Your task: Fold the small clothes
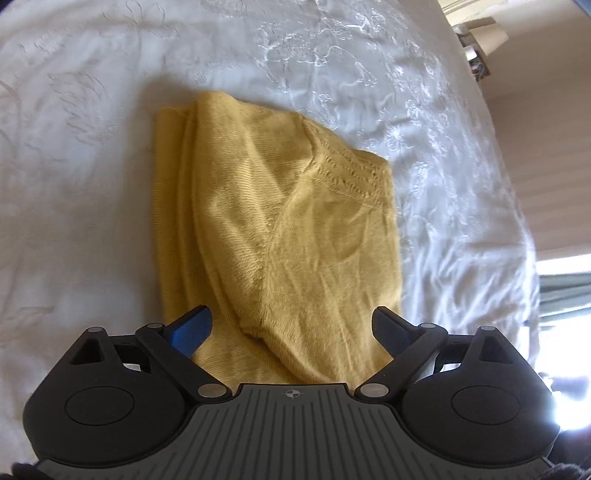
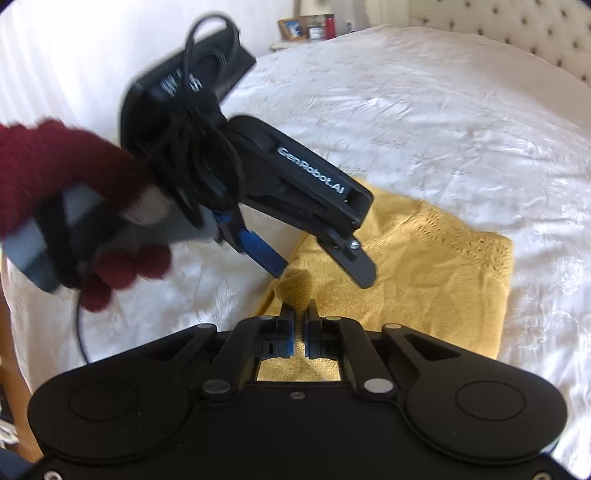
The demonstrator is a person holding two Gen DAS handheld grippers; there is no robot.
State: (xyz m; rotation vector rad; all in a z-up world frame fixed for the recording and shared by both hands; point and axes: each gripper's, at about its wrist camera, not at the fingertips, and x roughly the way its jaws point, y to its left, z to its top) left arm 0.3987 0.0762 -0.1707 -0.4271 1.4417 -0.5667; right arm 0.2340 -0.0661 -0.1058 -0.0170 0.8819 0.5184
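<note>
Sleeve and hand: in the right wrist view a hand in a dark red knitted glove [image 2: 55, 184] grips the grey handle of the left gripper at the far left.
Left gripper [image 2: 323, 275]: fingers spread apart, nothing between them, hovering over the near edge of the garment; in its own view the blue pads [image 1: 192, 328] stand wide on either side of the cloth.
Right gripper [image 2: 299, 314]: clenched, with a small fold of the yellow knit pinched between its pads and lifted off the rest.
Yellow knitted garment [image 1: 273, 229]: folded, lying flat on the bed, near its middle.
Bed cover [image 1: 74, 147]: white, creased, with embroidered flowers towards the right side.
Headboard [image 2: 517, 26]: pale, buttoned, at the far right edge.
Bedside shelf [image 2: 306, 29]: beyond the bed, holding a framed picture and small jars.
</note>
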